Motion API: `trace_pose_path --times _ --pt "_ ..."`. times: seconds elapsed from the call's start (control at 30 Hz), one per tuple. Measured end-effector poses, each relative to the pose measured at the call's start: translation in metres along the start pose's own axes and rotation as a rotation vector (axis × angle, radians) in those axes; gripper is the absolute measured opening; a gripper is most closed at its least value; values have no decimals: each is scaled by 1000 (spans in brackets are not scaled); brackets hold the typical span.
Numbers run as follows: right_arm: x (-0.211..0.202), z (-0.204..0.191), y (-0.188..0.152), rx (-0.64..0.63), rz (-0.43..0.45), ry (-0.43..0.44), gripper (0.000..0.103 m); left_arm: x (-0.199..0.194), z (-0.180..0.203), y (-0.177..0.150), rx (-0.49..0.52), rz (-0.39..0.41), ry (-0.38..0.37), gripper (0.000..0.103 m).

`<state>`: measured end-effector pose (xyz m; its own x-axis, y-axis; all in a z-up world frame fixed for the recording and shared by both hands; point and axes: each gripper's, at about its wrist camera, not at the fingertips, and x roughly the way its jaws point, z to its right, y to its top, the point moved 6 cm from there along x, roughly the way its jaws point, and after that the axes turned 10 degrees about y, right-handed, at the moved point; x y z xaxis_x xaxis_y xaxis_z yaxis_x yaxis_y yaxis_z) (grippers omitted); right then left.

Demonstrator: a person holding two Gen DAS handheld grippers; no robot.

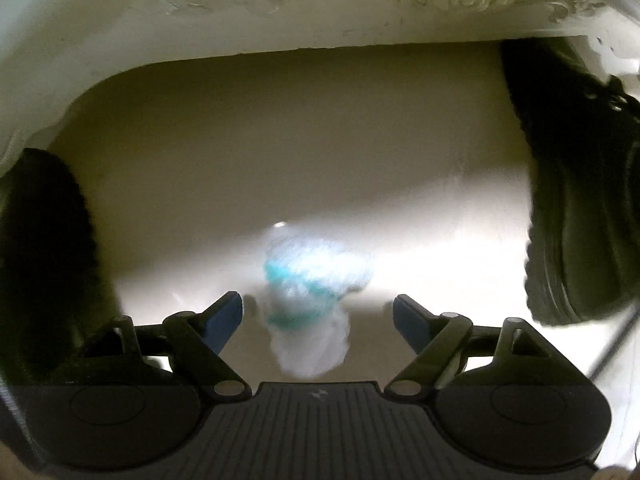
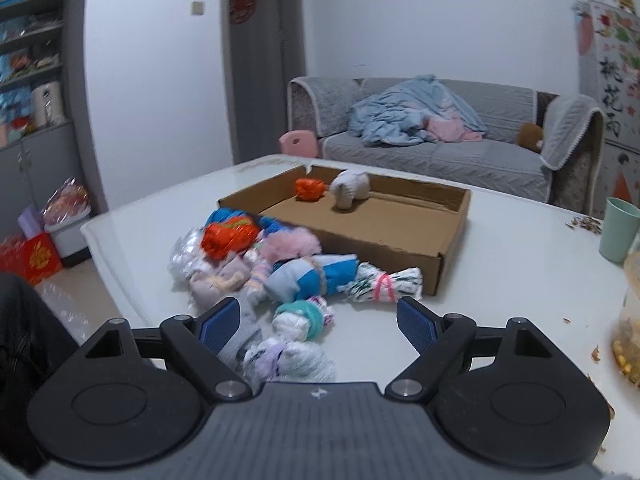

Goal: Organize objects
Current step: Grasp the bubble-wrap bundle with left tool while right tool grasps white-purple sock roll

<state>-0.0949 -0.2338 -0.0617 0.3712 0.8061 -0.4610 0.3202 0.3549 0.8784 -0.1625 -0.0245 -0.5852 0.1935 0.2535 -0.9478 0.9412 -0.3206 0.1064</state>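
Observation:
In the left wrist view my left gripper [image 1: 318, 316] is open, pointing down at the floor under a carved white table edge [image 1: 320, 8]. A blurred white and teal sock bundle [image 1: 312, 292] lies between its fingers, not gripped. In the right wrist view my right gripper [image 2: 318, 320] is open and empty above a pile of rolled sock bundles [image 2: 276, 272] on the white table [image 2: 520, 280]. A shallow cardboard box [image 2: 384, 224] behind the pile holds an orange bundle [image 2: 309, 189] and a grey bundle [image 2: 350, 189].
Black shoes stand at the left [image 1: 44, 264] and right [image 1: 580, 184] of the floor view. A green cup [image 2: 620, 234] and a food jar [image 2: 632, 320] stand at the table's right edge. A grey sofa [image 2: 440, 140] is behind.

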Motion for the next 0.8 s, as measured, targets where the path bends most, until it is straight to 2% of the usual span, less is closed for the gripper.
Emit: trace_pose_path --times 0.07,0.1,0.17,0.27,0.3,0.43,0.53,0.73,0.8 --pt "5 -1 -5 -13 -31 12 79 9 4 -1 -6 0 -1 73" --pt "6 -2 -7 -15 -42 16 78 12 4 -2 -8 2 11 62" --pt "10 -5 -12 -26 -70 30 75 12 3 -3 -19 32 21 61" --pt "17 -11 -17 -56 -110 35 74 11 -1 -3 -20 56 21 43" --pt "18 -13 -18 -64 -118 43 73 11 -3 -2 -23 56 1 41" --pt "26 -17 -24 -82 -162 66 67 11 -4 -5 3 18 -39 38" --pt "30 -16 -27 -94 -188 61 66 -5 -3 -1 52 15 -52 38" --pt "29 -6 -26 -72 -188 97 66 -80 -22 18 80 7 -86 38" --pt "30 -5 -28 -72 -193 116 66 -119 -29 20 92 25 -88 38"
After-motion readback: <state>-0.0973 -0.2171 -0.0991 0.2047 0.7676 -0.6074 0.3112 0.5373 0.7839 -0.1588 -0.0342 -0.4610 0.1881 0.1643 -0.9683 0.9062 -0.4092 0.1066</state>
